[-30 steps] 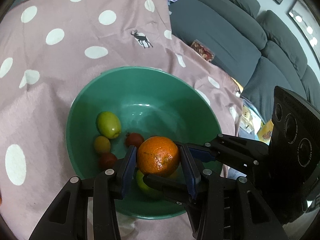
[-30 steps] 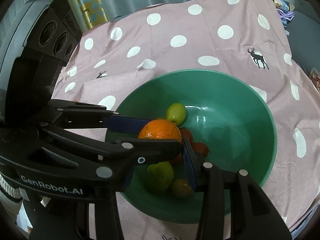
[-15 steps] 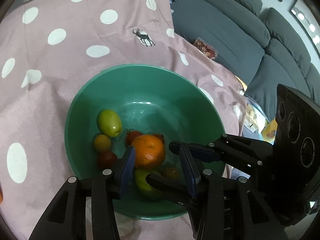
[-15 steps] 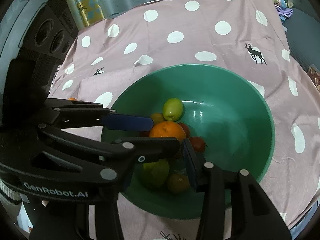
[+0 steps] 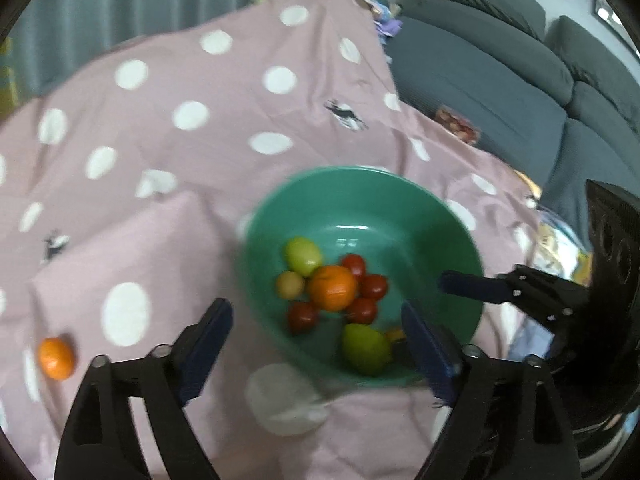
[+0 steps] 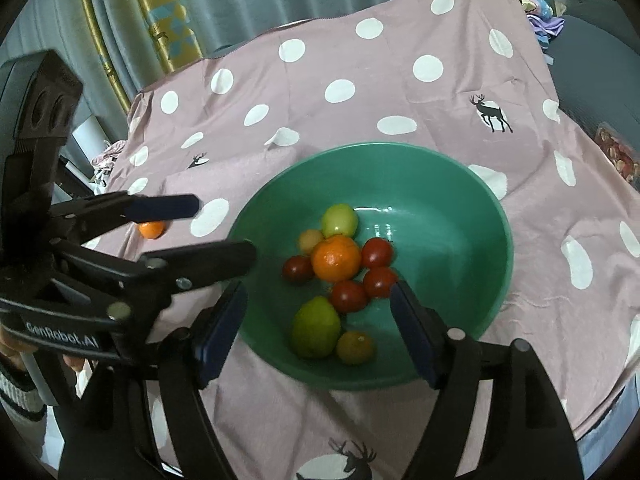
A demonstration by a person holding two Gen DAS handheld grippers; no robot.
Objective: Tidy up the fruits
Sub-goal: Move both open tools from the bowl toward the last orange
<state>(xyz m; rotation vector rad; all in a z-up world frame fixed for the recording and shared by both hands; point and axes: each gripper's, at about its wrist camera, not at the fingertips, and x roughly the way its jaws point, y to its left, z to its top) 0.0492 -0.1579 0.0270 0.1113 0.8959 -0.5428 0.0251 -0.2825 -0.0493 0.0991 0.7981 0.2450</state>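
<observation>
A green bowl (image 5: 440, 216) (image 6: 472, 216) sits on the pink polka-dot cloth. In it lie a large orange (image 5: 333, 287) (image 6: 336, 258), several red tomatoes (image 6: 377, 252), two green fruits (image 6: 316, 327) and small yellowish fruits. A second small orange (image 5: 56, 358) (image 6: 151, 229) lies on the cloth left of the bowl. My left gripper (image 5: 320, 344) is open and empty, above the bowl's near left rim. My right gripper (image 6: 318, 328) is open and empty over the bowl's near edge.
The cloth-covered table (image 6: 360, 60) drops off at the right toward a grey sofa (image 5: 500, 80). A snack packet (image 5: 458, 128) lies on the sofa. Curtains (image 6: 160, 12) hang behind the table.
My left gripper opened and dropped the large orange into the bowl among the tomatoes, then pulled back and left. My right gripper also drew back a little.
</observation>
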